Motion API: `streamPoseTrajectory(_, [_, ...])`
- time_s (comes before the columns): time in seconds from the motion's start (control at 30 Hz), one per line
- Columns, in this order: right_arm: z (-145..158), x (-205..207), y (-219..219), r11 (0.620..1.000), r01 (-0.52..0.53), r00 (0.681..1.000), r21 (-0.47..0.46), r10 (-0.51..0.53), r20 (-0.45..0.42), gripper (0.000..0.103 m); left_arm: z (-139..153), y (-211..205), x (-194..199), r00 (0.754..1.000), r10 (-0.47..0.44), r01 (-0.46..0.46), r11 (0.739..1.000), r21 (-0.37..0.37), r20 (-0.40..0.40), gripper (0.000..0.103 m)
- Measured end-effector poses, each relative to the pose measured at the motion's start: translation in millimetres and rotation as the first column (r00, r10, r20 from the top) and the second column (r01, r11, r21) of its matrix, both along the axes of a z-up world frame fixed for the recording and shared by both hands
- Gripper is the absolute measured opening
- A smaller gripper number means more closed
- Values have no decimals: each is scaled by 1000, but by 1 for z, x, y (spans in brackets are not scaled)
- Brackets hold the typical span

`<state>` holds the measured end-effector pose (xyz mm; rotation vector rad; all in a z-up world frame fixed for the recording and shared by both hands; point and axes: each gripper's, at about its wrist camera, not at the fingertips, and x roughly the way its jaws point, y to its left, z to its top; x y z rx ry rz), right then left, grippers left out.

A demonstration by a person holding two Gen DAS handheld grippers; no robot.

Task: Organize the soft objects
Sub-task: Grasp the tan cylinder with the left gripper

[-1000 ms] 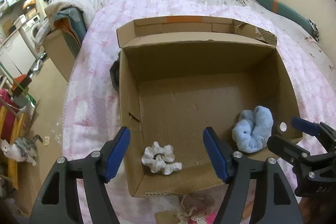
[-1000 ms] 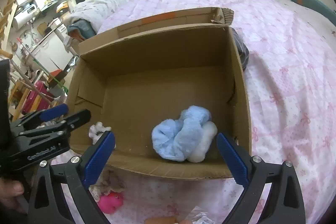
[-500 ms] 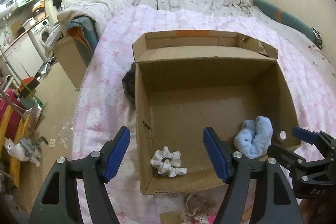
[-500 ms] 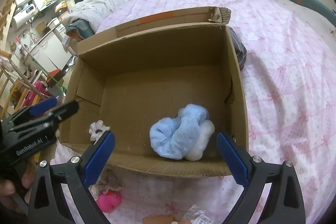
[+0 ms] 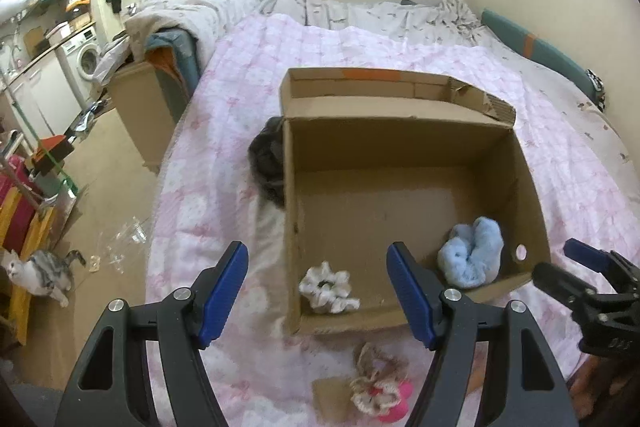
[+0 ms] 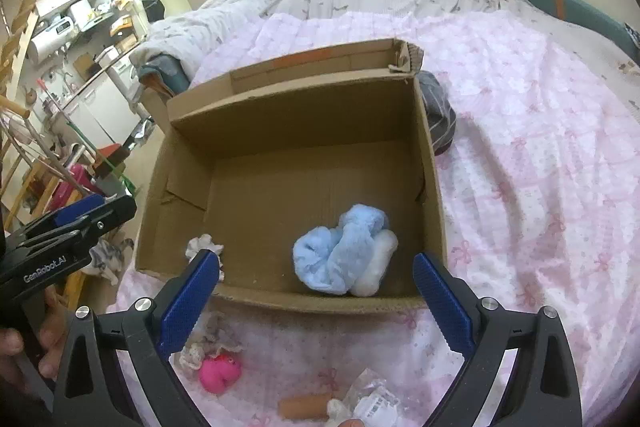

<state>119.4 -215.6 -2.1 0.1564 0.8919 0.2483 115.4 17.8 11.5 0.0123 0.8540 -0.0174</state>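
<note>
Both views look forward and steeply down along their own blue-padded fingers (image 5: 410,297) onto the bed (image 5: 224,131), from above its near edge. The left wrist camera sits left of the cardboard box (image 5: 400,183), also taking in the floor (image 5: 104,187) and kitchen corner. The right wrist camera hangs closer and further right. They share the box interior, the blue scrunchie (image 6: 340,251), the white scrunchie (image 5: 328,287) and each other's gripper at the frame edge.

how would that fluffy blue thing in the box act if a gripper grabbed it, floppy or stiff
Probably floppy: the blue fluffy thing lies slumped in folds on the floor of the box, so it would likely squash and sag between the fingers. It looks plush, so likely light for its size. It seems unlikely to roll or slip, given the fuzzy surface.
</note>
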Motion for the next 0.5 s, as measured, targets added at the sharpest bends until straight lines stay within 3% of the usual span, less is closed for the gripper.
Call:
streamPoseTrajectory(0.23, [5, -22, 3, 1000, -8, 1000, 9, 8, 8, 103, -2, 14, -24, 999, 14, -15, 1000, -12, -30, 69])
streamPoseTrajectory(0.4, [5, -38, 4, 1000, 2, 1000, 20, -2, 3, 103, -4, 22, -39, 997, -2, -4, 997, -83, -72, 69])
streamPoseTrajectory(0.5, [4, -44, 4, 1000, 4, 1000, 27, -4, -10, 103, -1, 25, -49, 998, 16, -20, 997, -69, -54, 69])
